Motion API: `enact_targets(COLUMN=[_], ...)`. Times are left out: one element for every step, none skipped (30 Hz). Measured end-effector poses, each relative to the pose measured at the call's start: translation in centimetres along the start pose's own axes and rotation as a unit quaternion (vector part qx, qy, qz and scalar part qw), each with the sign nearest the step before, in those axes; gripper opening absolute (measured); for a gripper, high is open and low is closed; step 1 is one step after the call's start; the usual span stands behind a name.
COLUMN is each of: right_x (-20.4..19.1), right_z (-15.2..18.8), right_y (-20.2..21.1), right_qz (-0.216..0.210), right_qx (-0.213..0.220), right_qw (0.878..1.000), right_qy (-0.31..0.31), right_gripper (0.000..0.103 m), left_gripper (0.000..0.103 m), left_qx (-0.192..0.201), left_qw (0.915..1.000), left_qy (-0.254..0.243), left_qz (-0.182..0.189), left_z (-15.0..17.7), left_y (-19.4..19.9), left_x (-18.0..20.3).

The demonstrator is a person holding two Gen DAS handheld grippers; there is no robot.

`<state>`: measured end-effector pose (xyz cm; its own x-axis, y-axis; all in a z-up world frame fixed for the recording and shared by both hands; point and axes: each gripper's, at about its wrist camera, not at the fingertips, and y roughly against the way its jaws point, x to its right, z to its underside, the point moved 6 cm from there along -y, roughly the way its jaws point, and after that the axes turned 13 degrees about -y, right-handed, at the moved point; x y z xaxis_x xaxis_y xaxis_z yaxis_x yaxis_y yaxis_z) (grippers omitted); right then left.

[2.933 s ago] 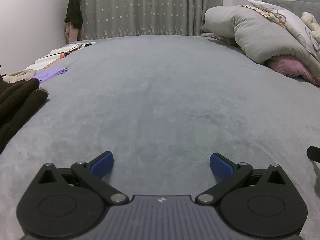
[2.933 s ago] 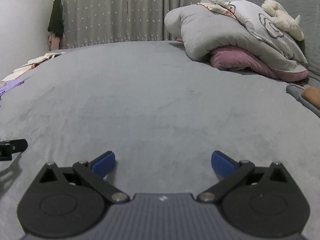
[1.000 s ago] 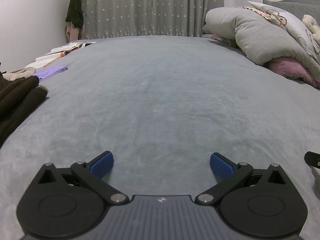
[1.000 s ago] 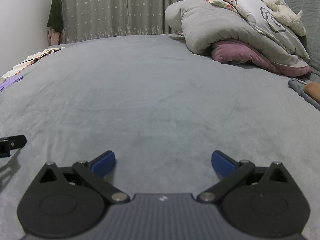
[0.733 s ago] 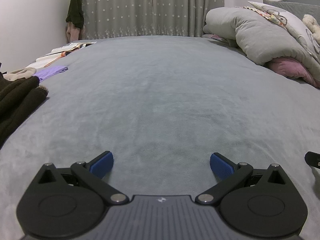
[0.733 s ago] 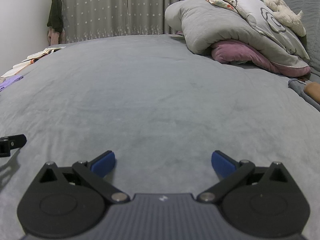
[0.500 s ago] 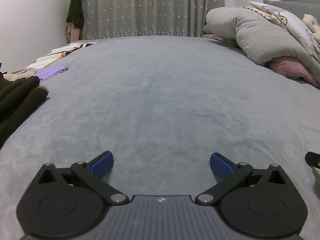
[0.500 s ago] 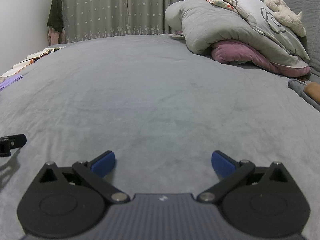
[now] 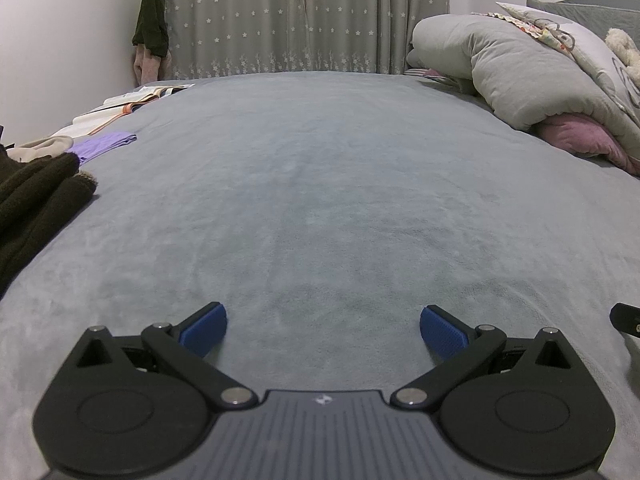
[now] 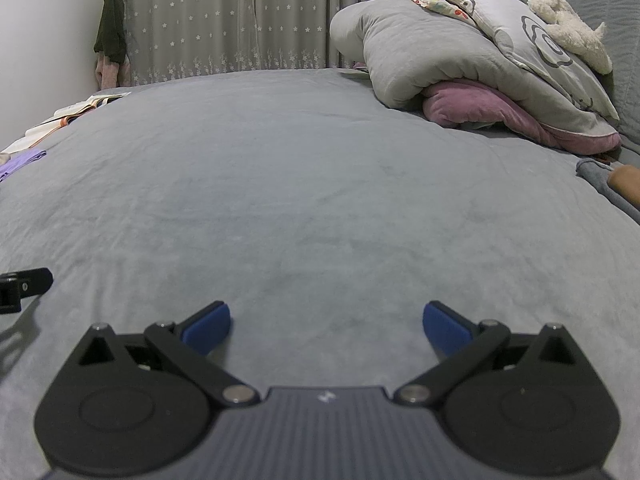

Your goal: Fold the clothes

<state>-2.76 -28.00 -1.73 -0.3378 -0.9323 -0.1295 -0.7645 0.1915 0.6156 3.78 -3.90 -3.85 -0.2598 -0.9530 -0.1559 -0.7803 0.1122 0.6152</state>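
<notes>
— What are my claws doing?

— My left claw (image 9: 323, 326) is spread wide with nothing in it. My right claw (image 10: 326, 322) is the same. Both hang low over the grey bed (image 9: 320, 184).

— Where are the clothes?

— A dark brown one (image 9: 32, 196) lies off to my left on the bed. Past it sits a purple one (image 9: 105, 144). On my right I see a heap of pillows (image 10: 460, 64).

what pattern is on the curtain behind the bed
Small white stars scattered over the grey fabric curtain, clearest in the left wrist view.
</notes>
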Motion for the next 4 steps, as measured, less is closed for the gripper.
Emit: enact_targets(right_x=[-0.03, -0.06, -0.1, -0.14], right_z=[0.01, 0.03, 0.05, 0.07], right_y=[0.01, 0.01, 0.02, 0.03], right_qz=[0.0, 0.0, 0.0, 0.0], right_qx=[0.0, 0.0, 0.0, 0.0], right_qw=[1.0, 1.0, 1.0, 1.0], right_qy=[0.0, 0.0, 0.0, 0.0], right_gripper=[0.103, 0.103, 0.103, 0.103], left_gripper=[0.103, 0.103, 0.103, 0.103], left_qx=[0.0, 0.0, 0.0, 0.0], left_qw=[1.0, 1.0, 1.0, 1.0], left_qy=[0.0, 0.001, 0.001, 0.001], left_qz=[0.0, 0.0, 0.0, 0.0], left_z=[-0.05, -0.05, -0.05, -0.05], left_y=[0.0, 0.0, 0.0, -0.01], left_x=[0.08, 0.07, 0.06, 0.04])
